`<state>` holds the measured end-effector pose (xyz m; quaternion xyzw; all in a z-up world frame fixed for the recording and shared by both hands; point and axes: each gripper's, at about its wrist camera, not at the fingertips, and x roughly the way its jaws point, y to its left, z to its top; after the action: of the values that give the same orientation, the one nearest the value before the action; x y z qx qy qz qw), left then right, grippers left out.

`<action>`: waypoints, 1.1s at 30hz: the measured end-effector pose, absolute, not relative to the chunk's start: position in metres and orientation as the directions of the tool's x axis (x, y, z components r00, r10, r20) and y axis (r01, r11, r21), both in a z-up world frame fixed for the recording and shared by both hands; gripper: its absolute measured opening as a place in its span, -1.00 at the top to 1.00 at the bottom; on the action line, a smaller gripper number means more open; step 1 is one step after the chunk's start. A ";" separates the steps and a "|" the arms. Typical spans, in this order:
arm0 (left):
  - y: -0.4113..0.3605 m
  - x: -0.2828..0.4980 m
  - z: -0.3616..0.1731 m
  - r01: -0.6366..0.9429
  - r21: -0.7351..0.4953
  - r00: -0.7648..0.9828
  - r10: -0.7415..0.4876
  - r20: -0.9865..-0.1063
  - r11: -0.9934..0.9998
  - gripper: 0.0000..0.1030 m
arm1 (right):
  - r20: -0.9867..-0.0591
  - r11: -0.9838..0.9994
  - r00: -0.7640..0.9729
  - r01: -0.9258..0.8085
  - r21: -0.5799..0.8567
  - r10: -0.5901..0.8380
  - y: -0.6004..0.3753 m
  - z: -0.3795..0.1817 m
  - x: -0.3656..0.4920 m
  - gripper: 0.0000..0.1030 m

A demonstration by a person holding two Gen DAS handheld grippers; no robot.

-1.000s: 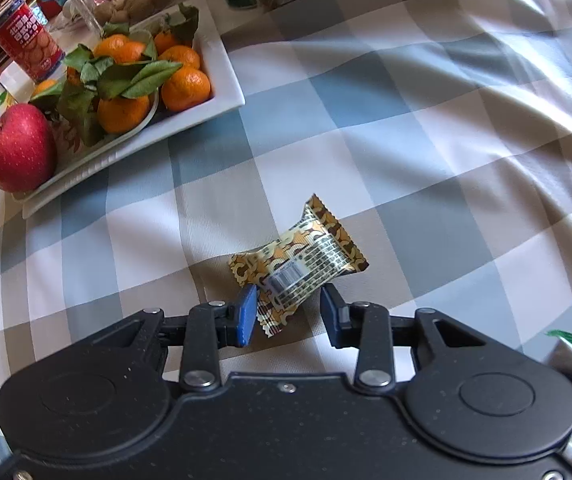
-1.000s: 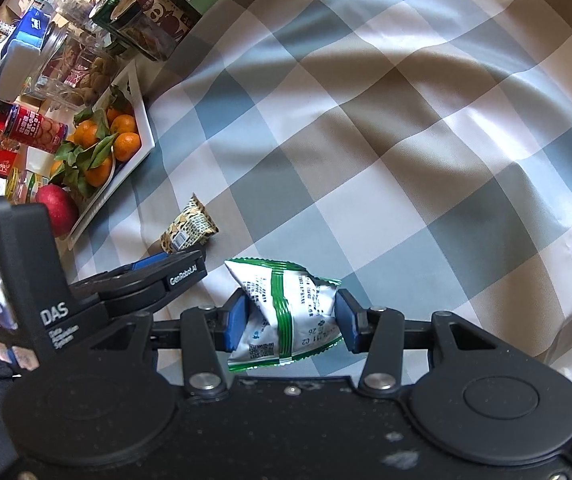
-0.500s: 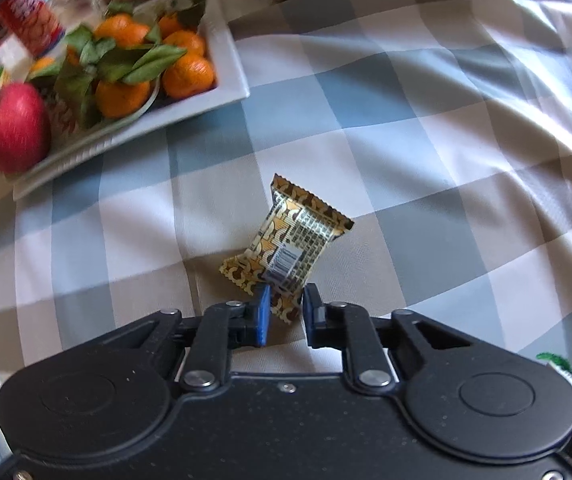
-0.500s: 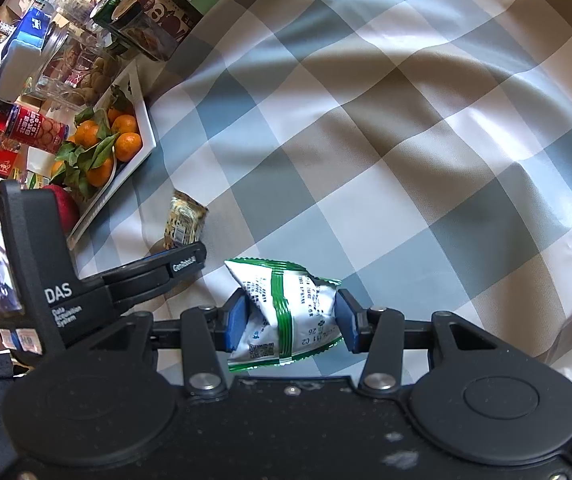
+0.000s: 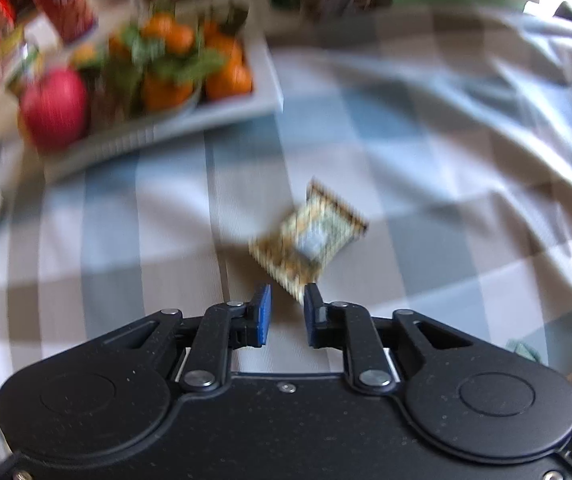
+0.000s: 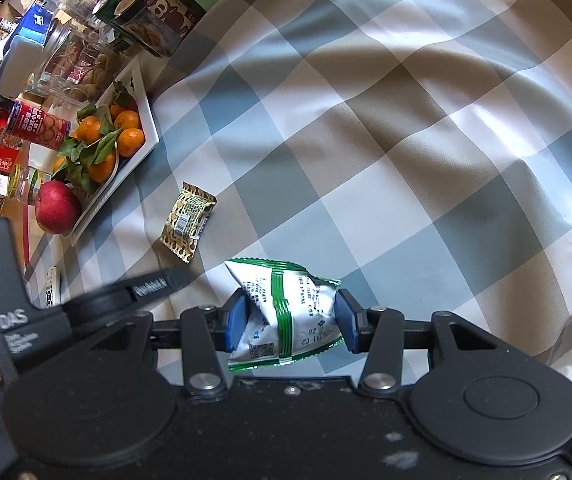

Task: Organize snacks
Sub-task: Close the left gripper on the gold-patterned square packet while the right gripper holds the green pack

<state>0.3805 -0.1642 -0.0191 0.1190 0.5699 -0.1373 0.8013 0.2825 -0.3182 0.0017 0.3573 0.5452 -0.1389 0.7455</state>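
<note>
Checked cloth in blue, grey-brown and white point(image 6: 426, 128) drapes the whole surface, rumpled into soft folds at the right. Clutter of jars, tins and boxes crowds the far left edge; a red cylindrical biscuit tin point(image 6: 37, 126) lies among it.

White rectangular ceramic tray point(image 6: 147, 120) sits at the left edge. It holds a pile of orange mandarins with green leaves point(image 6: 105, 142) and, at its near end, one red apple point(image 6: 58, 207). Left wrist view is motion-blurred but shows the same tray point(image 5: 263, 88), mandarins point(image 5: 189, 68) and apple point(image 5: 53, 108).

White-and-green crinkled snack packet point(image 6: 286, 316) is clamped between the blue pads of the right gripper point(image 6: 290, 322), pads pressed to both sides, the packet just above the cloth.

Gold-and-brown patterned foil snack wrapper point(image 6: 187, 220) lies flat on the cloth, near the tray but apart from it. Left gripper point(image 5: 286, 314) hangs just short of the wrapper point(image 5: 310, 240); its jaws are narrowly parted and hold nothing, the wrapper's near corner just beyond the tips.

White remote control point(image 6: 51, 286) lies at the left edge.
</note>
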 end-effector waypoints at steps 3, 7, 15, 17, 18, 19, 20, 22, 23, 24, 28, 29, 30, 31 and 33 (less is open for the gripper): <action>-0.172 0.392 -0.012 0.391 0.037 0.340 -0.107 -0.934 0.920 0.24 | -0.911 0.701 0.364 0.599 0.387 0.193 -0.319 0.000 0.283 0.05; -0.184 0.403 -0.014 0.474 0.036 0.332 -0.141 -0.932 0.880 0.10 | -0.910 0.700 0.365 0.598 0.390 0.196 -0.318 0.000 0.284 0.05; -0.197 0.401 -0.027 0.577 0.079 0.338 -0.150 -0.929 0.813 0.10 | -0.906 0.687 0.368 0.604 0.404 0.210 -0.322 0.001 0.281 0.05; -0.199 0.401 -0.031 0.585 0.095 0.340 -0.137 -0.930 0.806 0.10 | -0.906 0.686 0.369 0.605 0.405 0.209 -0.322 0.001 0.281 0.05; -0.199 0.402 -0.032 0.585 0.101 0.341 -0.131 -0.931 0.805 0.10 | -0.906 0.687 0.370 0.604 0.404 0.208 -0.322 0.001 0.281 0.05; -0.199 0.402 -0.034 0.587 0.105 0.341 -0.127 -0.931 0.803 0.09 | -0.905 0.688 0.370 0.603 0.405 0.208 -0.322 0.002 0.281 0.05; -0.199 0.403 -0.036 0.591 0.111 0.340 -0.122 -0.932 0.799 0.09 | -0.905 0.688 0.370 0.602 0.405 0.209 -0.321 0.002 0.281 0.05; -0.199 0.403 -0.039 0.594 0.117 0.344 -0.119 -0.932 0.796 0.02 | -0.905 0.689 0.368 0.601 0.405 0.212 -0.320 0.001 0.281 0.05; -0.199 0.403 -0.039 0.594 0.119 0.349 -0.122 -0.929 0.796 -0.04 | -0.906 0.689 0.367 0.601 0.405 0.213 -0.320 0.001 0.281 0.05; -0.199 0.404 -0.039 0.592 0.118 0.351 -0.123 -0.928 0.797 -0.04 | -0.906 0.690 0.365 0.600 0.404 0.213 -0.320 0.001 0.282 0.05; -0.203 0.407 -0.042 0.592 0.101 0.339 -0.133 -0.931 0.800 -0.06 | -0.907 0.693 0.364 0.599 0.402 0.212 -0.319 0.001 0.283 0.05; -0.204 0.406 -0.043 0.593 0.103 0.341 -0.133 -0.931 0.799 -0.07 | -0.907 0.694 0.363 0.598 0.401 0.212 -0.319 0.000 0.283 0.05; -0.206 0.406 -0.044 0.595 0.103 0.339 -0.134 -0.931 0.797 -0.07 | -0.908 0.694 0.362 0.599 0.400 0.211 -0.319 0.000 0.284 0.05; -0.207 0.406 -0.046 0.598 0.104 0.337 -0.131 -0.932 0.795 -0.07 | -0.908 0.694 0.361 0.599 0.399 0.211 -0.318 0.000 0.284 0.05; -0.209 0.406 -0.049 0.605 0.110 0.332 -0.125 -0.935 0.789 -0.07 | -0.909 0.694 0.358 0.601 0.398 0.211 -0.318 -0.001 0.284 0.05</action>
<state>0.4056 -0.2089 -0.0492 0.2270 0.5289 -0.2327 0.7839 0.2844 -0.3185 -0.0010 0.3685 0.5509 -0.1320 0.7371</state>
